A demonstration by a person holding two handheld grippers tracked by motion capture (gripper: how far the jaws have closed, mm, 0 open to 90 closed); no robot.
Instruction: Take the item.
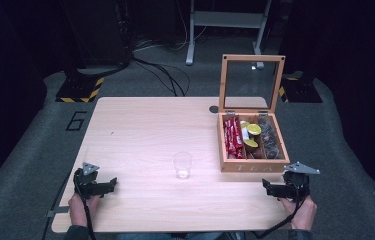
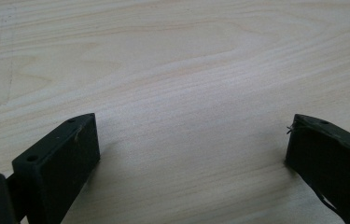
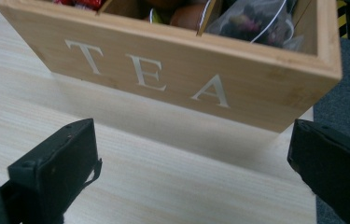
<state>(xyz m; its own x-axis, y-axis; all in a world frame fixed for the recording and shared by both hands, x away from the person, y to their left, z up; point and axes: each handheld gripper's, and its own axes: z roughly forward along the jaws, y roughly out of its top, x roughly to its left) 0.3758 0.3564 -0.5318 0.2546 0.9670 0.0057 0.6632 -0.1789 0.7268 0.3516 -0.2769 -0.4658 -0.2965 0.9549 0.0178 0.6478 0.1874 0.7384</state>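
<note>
Down at the near edge of the counter (image 1: 140, 125), on the left: the left gripper (image 1: 106, 187), jaws spread wide, nothing between them, only bare wood under them in the left gripper view. Held by a hand (image 1: 78, 207).

On the right, at the near edge too: the right gripper (image 1: 270, 188), jaws also spread wide and holding nothing. Held by the other hand (image 1: 302, 212). Just in front of the tea box (image 1: 253, 166), not touching it. In the right gripper view, big white letters "TEA" on the front wall of the tea box (image 3: 172, 70).

A bit farther, left of the tea box and apart from it: a clear plastic cup (image 1: 182, 164), standing up, looks empty.

Inside the tea box, three rows. Red packets (image 1: 233, 136) in the left row. Yellow and green things (image 1: 250, 135) in the middle row, too small to tell more. Dark tea bags (image 1: 270, 137) in the right row.

At the back of the tea box: the lid (image 1: 251, 82), standing up open, with a see-through pane.
</note>
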